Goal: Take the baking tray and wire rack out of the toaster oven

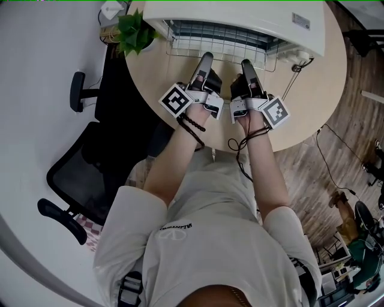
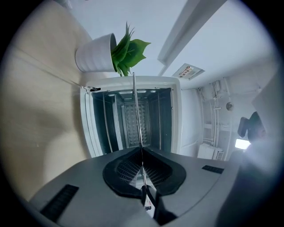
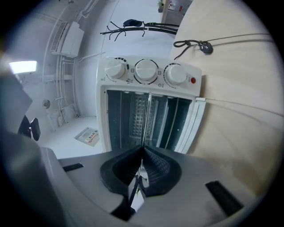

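Observation:
The white toaster oven stands at the far side of the round table, its front open toward me. The wire rack sticks partly out of it. My left gripper and right gripper are side by side, both shut on the rack's front edge. In the left gripper view the rack shows edge-on as a thin rod running from the left gripper into the oven. The right gripper pinches the same rack below the oven's knobs. No baking tray is visible.
A potted green plant sits on the table left of the oven, its white pot close to the oven's side. A power cord lies right of the oven. A black office chair stands at the table's left.

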The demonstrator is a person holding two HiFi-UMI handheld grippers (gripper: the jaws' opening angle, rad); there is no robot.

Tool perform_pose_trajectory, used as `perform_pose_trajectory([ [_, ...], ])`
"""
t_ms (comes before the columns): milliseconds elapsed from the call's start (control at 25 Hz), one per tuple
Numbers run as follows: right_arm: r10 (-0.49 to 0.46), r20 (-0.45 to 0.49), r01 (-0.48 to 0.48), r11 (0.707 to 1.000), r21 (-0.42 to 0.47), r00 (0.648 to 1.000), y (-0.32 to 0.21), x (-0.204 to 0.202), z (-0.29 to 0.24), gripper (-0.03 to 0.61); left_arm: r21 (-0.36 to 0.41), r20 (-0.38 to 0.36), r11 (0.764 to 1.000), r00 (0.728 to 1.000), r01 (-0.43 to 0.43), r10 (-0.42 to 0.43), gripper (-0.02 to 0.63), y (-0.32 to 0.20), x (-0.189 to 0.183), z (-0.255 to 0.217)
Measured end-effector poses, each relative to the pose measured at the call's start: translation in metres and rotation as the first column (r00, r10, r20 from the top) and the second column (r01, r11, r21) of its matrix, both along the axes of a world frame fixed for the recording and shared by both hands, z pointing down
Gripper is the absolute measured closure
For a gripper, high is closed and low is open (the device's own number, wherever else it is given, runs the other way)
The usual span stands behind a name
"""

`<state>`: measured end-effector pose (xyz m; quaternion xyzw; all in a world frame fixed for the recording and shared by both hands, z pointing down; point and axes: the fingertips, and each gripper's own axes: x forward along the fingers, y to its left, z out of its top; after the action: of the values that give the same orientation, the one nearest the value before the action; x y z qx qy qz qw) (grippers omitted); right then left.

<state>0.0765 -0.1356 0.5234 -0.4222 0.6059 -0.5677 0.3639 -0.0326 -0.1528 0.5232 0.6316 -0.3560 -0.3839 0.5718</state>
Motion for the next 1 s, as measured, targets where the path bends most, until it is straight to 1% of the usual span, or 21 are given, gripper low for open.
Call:
perform_pose_trajectory([
  [200,-0.009,0.004,0.009,1.0,-0.006,1.0,0.015,-0.004,-0.002,0.568,-0.009,0.018,1.0,1.0,-0.018,0.018,0.606,0.016,-0.004,0.002],
  [320,-0.025,-0.004,0.025,1.0,-0.003,1.0,0.026,-0.006,-0.004,0.566,0.001,0.04,1.0,0.999,-0.025,0.025,0.606,0.025,-0.006,-0.001],
  [480,-0.033,-0.002,0.033,0.999,-0.007,0.999,0.042,-0.007,-0.007,0.568,-0.001,0.028,0.999,0.999,-0.034,0.034,0.606,0.041,-0.006,-0.005],
  [800,-0.057,-0.001,0.057,0.998,-0.023,0.998,0.071,-0.013,-0.015,0.566,-0.012,0.071,0.998,0.996,-0.058,0.059,0.605,0.071,-0.012,-0.01],
  [1000,-0.079,-0.009,0.078,0.997,-0.026,0.997,0.09,-0.016,-0.021,0.566,-0.012,0.079,0.997,0.994,-0.075,0.076,0.604,0.09,-0.014,-0.018],
])
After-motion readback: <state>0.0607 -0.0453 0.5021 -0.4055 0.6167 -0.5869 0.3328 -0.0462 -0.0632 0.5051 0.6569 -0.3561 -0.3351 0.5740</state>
